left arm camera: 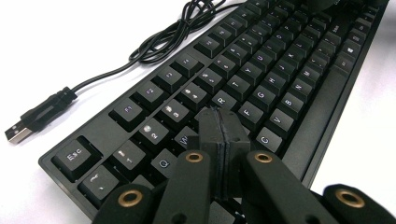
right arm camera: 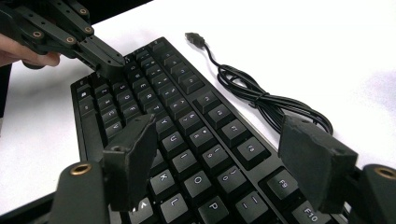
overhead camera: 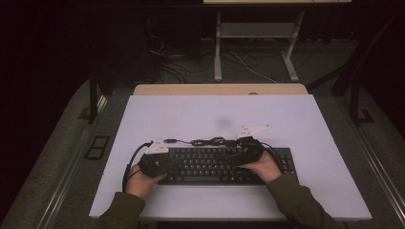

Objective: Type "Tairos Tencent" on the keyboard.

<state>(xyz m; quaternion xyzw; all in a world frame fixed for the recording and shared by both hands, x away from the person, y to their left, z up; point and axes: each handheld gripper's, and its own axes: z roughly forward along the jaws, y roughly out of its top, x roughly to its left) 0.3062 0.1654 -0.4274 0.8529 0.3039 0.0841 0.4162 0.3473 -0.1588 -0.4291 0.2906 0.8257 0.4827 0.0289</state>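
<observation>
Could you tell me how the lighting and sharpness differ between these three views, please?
High view: dim, dark surroundings, lit table, soft detail. Left gripper view: table overexposed, near keyboard keys sharp, far ones blurred. Right gripper view: bright table, near jaws soft.

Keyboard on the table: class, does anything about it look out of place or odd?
Only one thing: the keyboard isn't plugged in. Its cable lies bundled on the table behind it, with the USB plug loose. Nothing looks damaged.

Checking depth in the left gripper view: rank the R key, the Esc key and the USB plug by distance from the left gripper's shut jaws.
1. R key of the black keyboard, just beyond the left gripper.
2. Esc key, the keyboard's near-left corner.
3. Black USB plug, off the keyboard on the white table, far left.
</observation>
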